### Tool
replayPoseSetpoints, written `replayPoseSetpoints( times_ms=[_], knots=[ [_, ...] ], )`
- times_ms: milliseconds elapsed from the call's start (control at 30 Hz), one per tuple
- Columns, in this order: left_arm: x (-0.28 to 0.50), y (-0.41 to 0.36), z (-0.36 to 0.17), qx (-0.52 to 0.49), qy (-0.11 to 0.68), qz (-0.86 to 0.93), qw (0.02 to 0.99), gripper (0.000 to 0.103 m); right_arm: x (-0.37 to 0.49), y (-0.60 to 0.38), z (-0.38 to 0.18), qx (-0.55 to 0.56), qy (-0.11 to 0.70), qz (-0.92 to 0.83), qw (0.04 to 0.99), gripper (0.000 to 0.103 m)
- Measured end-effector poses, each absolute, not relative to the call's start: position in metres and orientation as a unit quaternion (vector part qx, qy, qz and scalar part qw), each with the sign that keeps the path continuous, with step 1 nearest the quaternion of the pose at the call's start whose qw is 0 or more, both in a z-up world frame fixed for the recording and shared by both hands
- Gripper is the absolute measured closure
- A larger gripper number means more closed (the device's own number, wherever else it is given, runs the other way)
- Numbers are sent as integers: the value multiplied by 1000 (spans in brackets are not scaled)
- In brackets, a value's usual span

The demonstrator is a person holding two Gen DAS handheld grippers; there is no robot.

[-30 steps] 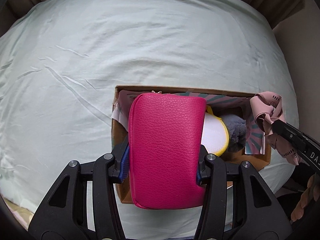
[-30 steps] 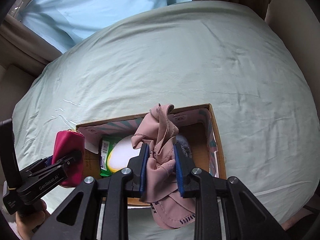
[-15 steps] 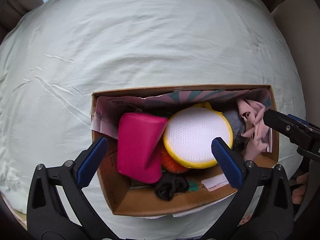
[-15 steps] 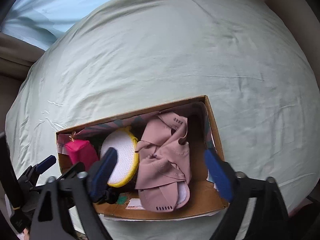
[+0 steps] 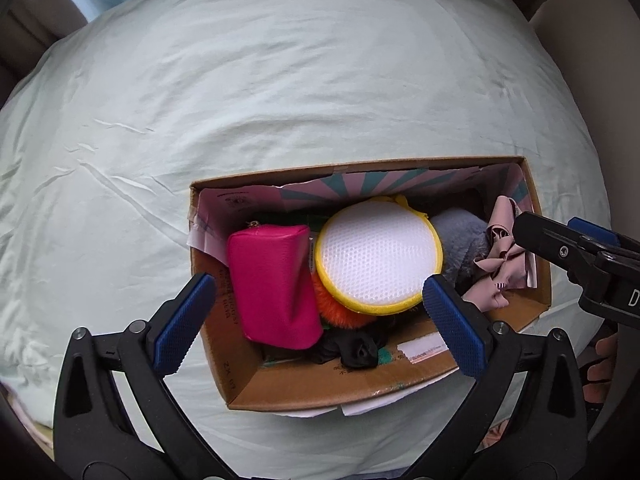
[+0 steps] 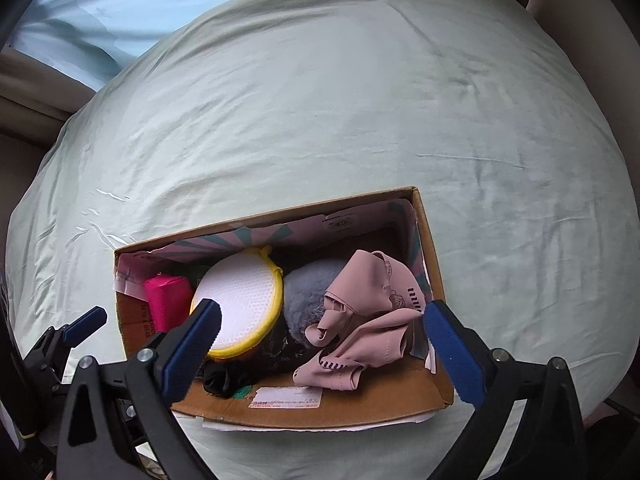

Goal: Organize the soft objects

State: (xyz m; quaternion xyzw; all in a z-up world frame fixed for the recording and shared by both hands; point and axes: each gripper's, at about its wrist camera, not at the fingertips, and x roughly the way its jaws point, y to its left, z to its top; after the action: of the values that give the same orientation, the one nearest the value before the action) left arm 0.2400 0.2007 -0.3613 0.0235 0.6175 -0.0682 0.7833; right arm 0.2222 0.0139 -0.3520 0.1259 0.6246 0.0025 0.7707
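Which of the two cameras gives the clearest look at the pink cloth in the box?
The right wrist view: the pink cloth lies crumpled there in full. The left wrist view catches only part of it beside the other tool.

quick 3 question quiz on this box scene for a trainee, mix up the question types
1. True or false: the left gripper is clamped on the pink pouch.
2. What lies at the right end of the cardboard box? A) the mauve garment B) a glass bottle C) a rolled newspaper
3. Fill in: the round white pad has a ____ rim.

Key
1. False. Its jaws have just been opening and now stand wide above the pouch, which lies in the box.
2. A. The right gripper, which has also just been opening, hangs open above it.
3. Yellow.
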Motion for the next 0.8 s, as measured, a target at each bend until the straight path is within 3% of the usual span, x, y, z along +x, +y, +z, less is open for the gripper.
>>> replayPoseSetpoints(
  times_ms=[333, 800],
  knots=[
    [218, 202, -288, 10, 570, -68, 819, 0, 202, 7, -301, 124, 583, 22, 803, 2],
    [130, 197, -90, -34, 395, -26, 918, 0, 123, -34, -118, 82, 417, 52, 904, 2]
  ],
)
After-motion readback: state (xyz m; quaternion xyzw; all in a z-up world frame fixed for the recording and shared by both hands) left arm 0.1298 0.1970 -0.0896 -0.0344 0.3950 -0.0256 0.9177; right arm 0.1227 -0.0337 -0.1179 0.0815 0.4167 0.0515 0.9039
